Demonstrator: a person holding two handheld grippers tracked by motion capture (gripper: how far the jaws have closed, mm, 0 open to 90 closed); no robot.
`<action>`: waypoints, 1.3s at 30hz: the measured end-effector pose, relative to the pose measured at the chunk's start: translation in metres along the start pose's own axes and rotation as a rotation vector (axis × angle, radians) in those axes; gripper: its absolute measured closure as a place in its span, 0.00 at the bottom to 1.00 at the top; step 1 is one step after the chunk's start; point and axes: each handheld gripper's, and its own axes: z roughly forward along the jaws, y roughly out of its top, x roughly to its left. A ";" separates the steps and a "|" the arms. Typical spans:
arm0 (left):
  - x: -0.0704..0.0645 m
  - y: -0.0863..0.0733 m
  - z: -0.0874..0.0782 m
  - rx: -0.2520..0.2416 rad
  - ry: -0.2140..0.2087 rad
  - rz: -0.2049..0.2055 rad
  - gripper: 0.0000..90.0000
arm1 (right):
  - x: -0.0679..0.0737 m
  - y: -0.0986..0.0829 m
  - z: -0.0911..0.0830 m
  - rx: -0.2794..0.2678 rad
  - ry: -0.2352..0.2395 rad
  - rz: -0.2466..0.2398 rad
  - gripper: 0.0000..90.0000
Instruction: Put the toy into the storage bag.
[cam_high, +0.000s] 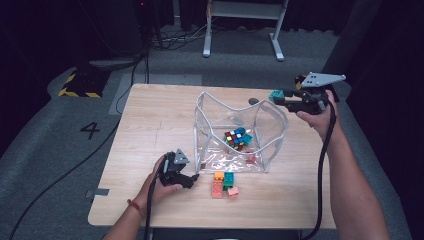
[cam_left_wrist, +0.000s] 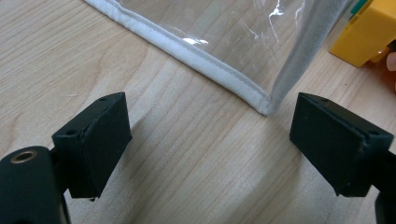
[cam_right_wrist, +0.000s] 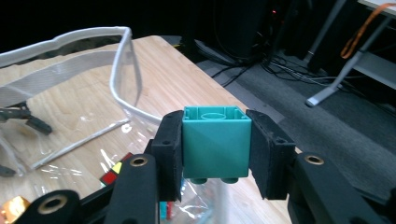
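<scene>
A clear plastic bag (cam_high: 235, 127) with white trim stands open on the wooden table (cam_high: 150, 130). Inside it lie a colourful puzzle cube (cam_high: 235, 138), a teal brick and a small red piece. My right gripper (cam_high: 278, 96) hovers at the bag's right rim, shut on a teal brick (cam_right_wrist: 215, 142) held upside down between its pads. My left gripper (cam_high: 194, 177) rests low on the table by the bag's near left corner (cam_left_wrist: 266, 108), open, with only bare wood between its pads (cam_left_wrist: 100, 140).
In front of the bag lie loose bricks: orange (cam_high: 218, 176), teal (cam_high: 229, 178), salmon (cam_high: 217, 189) and pink (cam_high: 233, 191). A yellow brick (cam_left_wrist: 366, 32) shows beyond the bag's corner. A white desk frame (cam_high: 240, 25) and cables stand on the grey floor behind the table.
</scene>
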 end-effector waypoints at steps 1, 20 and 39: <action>0.000 0.000 0.000 0.000 0.000 -0.001 0.14 | 0.003 0.000 0.002 0.002 0.011 -0.004 0.66; 0.000 0.000 0.000 0.000 0.000 0.000 0.14 | 0.045 0.004 0.047 0.122 0.181 -0.168 0.66; 0.000 0.000 0.000 0.002 0.000 -0.003 0.14 | 0.039 0.003 0.079 0.427 0.162 -0.253 0.66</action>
